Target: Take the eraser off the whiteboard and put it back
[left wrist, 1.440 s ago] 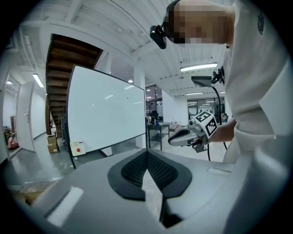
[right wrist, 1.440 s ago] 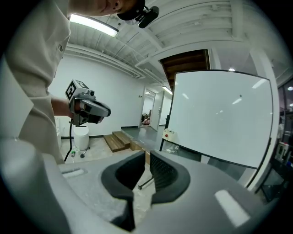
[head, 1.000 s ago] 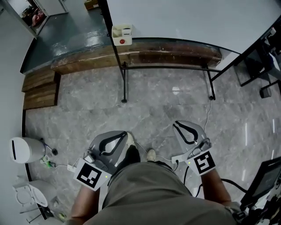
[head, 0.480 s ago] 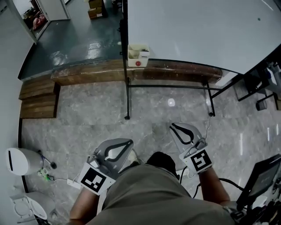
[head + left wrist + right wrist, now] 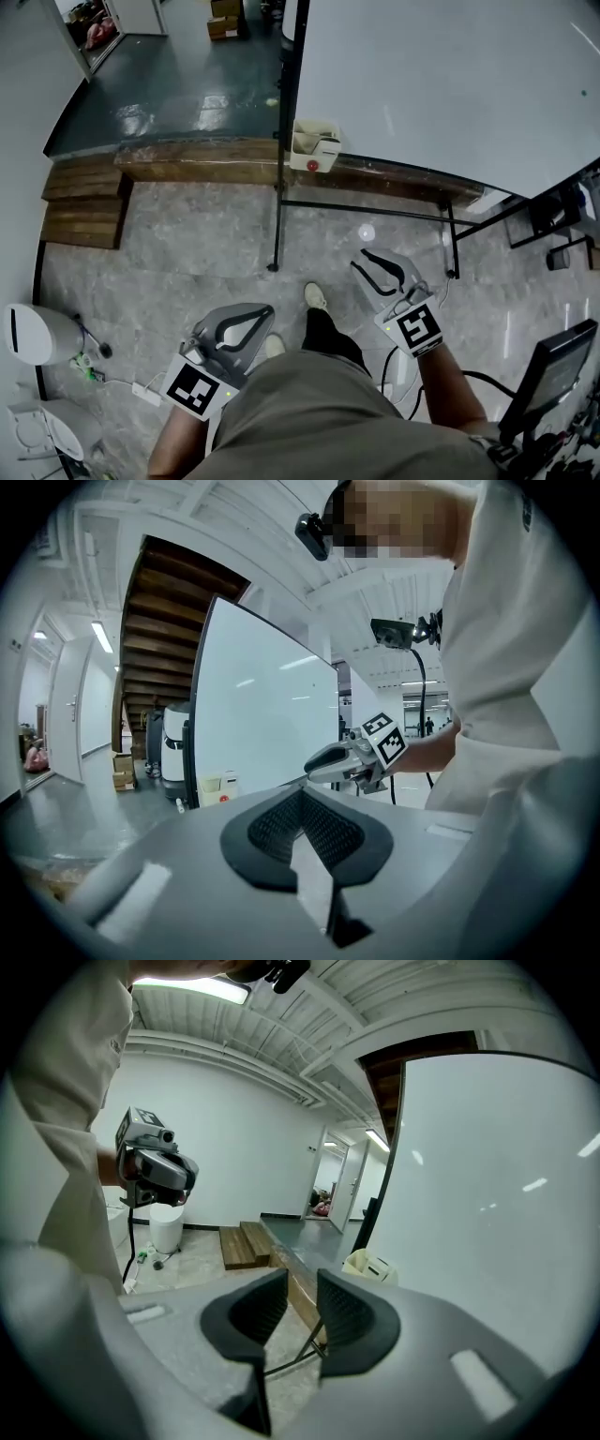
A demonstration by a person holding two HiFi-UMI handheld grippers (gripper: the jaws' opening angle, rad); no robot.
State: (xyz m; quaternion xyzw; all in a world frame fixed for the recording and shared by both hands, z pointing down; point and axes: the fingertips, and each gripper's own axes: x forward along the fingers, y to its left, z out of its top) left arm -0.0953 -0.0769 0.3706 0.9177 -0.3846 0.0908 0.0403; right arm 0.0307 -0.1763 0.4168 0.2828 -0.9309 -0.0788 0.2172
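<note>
The whiteboard (image 5: pixel 450 84) stands ahead on a black frame. At its lower left corner hangs a cream box (image 5: pixel 314 150) with a red dot and a white block in it; whether that block is the eraser I cannot tell. The box also shows in the left gripper view (image 5: pixel 217 787) and the right gripper view (image 5: pixel 370 1267). My left gripper (image 5: pixel 265 309) is held low at the left, jaws shut and empty (image 5: pixel 302 792). My right gripper (image 5: pixel 361 258) points towards the board, still well short of it. Its jaws are opening, a narrow gap between the pads (image 5: pixel 302 1283) and nothing in it.
Black stand legs (image 5: pixel 277 225) and a crossbar run under the board. A long wooden ledge (image 5: pixel 206 159) and wooden steps (image 5: pixel 84 211) lie at the left. A white bin (image 5: pixel 33 333) with cables is at the far left, a dark screen (image 5: pixel 553 375) at the right.
The person has walked closer to the whiteboard, and both grippers came forward with them. The right gripper's jaws, shut before, now stand a little apart.
</note>
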